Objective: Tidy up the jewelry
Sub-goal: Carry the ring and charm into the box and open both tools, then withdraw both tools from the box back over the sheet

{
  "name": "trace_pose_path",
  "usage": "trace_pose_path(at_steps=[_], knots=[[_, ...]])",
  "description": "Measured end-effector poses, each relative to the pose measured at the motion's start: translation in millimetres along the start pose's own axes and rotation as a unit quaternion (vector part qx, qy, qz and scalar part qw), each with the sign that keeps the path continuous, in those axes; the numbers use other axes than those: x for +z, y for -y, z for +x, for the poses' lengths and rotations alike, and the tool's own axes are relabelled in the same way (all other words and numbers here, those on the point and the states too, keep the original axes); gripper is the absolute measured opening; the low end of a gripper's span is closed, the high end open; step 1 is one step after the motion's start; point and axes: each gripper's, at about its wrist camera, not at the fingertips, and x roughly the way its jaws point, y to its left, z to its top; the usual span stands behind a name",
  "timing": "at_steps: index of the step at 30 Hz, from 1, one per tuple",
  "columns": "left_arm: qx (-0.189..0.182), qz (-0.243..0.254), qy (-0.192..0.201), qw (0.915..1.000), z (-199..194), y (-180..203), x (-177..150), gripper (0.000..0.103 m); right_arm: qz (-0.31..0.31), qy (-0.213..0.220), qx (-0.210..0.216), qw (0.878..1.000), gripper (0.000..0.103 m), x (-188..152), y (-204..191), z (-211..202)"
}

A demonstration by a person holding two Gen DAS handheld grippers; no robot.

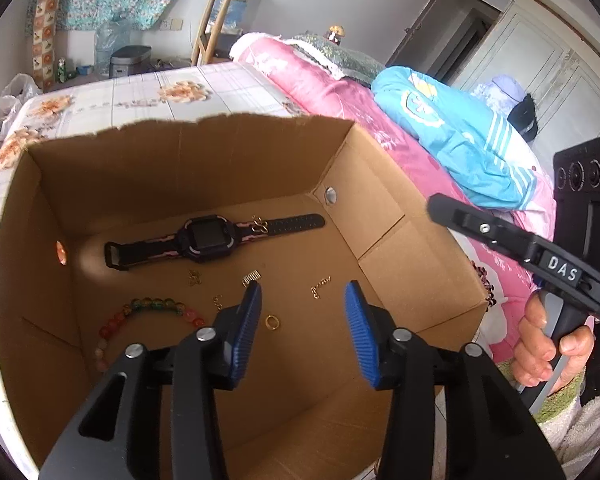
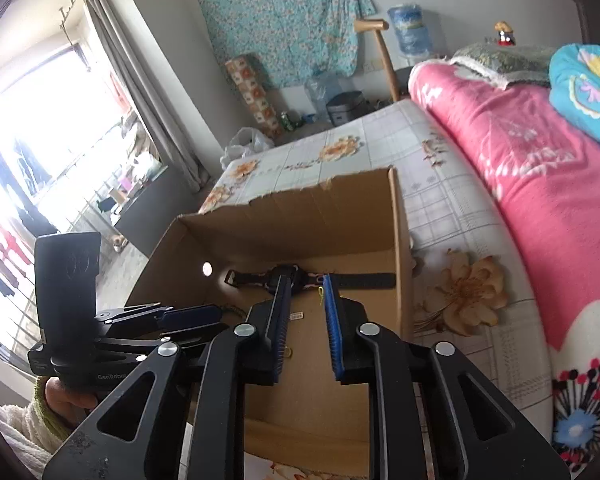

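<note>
Two grippers: both hover over an open cardboard box [image 1: 380, 240] on the bed [image 2: 440, 200].
Left gripper [image 1: 302, 300]: jaws spread, nothing held; the nearer one to the jewelry.
Right gripper [image 2: 306, 300]: jaws parted, nothing held.
Key relation: gold ring [image 1: 272, 322] lies on the box floor between and just below the left jaws.
Box contents: watch [image 1: 208, 239] with its strap running left-right by the far wall; bead bracelet [image 1: 140, 320] to the left; gold chain pieces [image 1: 320, 287] scattered.
</note>
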Motion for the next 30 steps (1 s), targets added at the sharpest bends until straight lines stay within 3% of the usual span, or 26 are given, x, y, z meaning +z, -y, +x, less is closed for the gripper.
trace_pose_path(at_steps=[9, 14, 21, 27, 30], knots=[[0.041, 0.041, 0.067, 0.9961, -51, 20, -13, 0.073, 0.002, 0.075, -0.035, 0.997, 0.033, -10, 5, -75], [0.052, 0.059, 0.097, 0.9922, -87, 27, -36, 0.083, 0.015, 0.086, -0.059, 0.994, 0.034, -27, 6, -99], [0.062, 0.09, 0.102, 0.9887, -111, 43, -80, 0.097, 0.045, 0.023, -0.066, 0.997, 0.035, -78, 8, -94], [0.057, 0.106, 0.045, 0.9917, -84, 60, -123, 0.097, 0.042, -0.048, -0.053, 0.997, 0.035, -122, -1, -66], [0.077, 0.103, 0.007, 0.9918, -51, 58, -141, 0.097, 0.016, -0.073, -0.056, 0.996, 0.034, -137, -10, -46]])
